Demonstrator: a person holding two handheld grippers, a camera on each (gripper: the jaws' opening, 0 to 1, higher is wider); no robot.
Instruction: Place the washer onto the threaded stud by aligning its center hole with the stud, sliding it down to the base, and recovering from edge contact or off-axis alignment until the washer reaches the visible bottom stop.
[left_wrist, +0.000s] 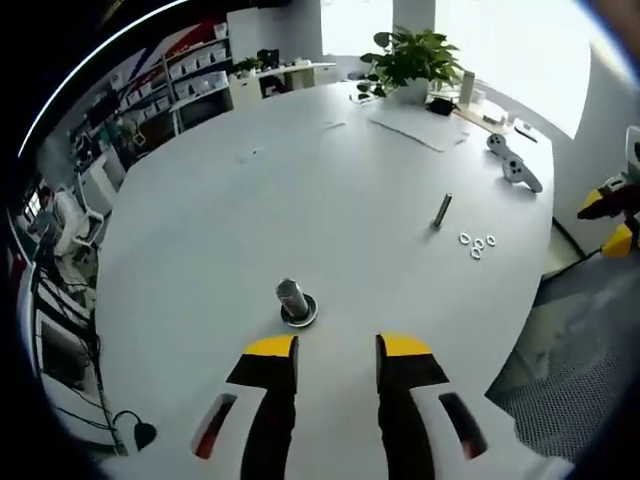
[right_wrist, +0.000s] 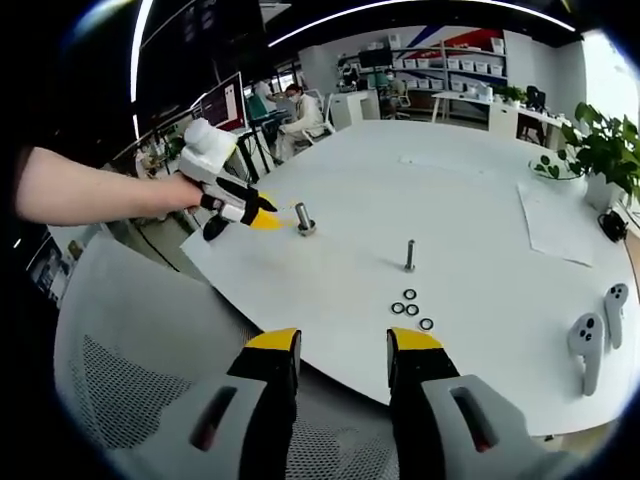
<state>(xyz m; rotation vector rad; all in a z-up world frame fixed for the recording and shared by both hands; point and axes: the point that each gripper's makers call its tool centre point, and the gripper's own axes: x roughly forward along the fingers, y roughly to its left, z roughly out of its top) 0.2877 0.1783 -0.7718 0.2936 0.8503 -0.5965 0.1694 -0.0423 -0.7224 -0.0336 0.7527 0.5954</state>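
A short metal cylinder on a round base (left_wrist: 295, 301) stands on the white table just ahead of my left gripper (left_wrist: 338, 350), which is open and empty. A slim threaded stud (left_wrist: 441, 210) stands farther off, with several small washers (left_wrist: 477, 243) lying flat beside it. In the right gripper view, my right gripper (right_wrist: 342, 345) is open and empty, off the table edge above a chair. The washers (right_wrist: 412, 305) lie ahead of it, the stud (right_wrist: 409, 255) just behind them. A hand holds the left gripper (right_wrist: 262, 213) next to the cylinder (right_wrist: 304, 218).
Two grey hand controllers (right_wrist: 590, 345) lie at the table's right. A potted plant (left_wrist: 410, 55) and a sheet of paper (left_wrist: 420, 125) are at the far end. A grey mesh chair (right_wrist: 140, 370) sits under my right gripper. The right gripper (left_wrist: 605, 220) shows beyond the table edge (left_wrist: 545, 270).
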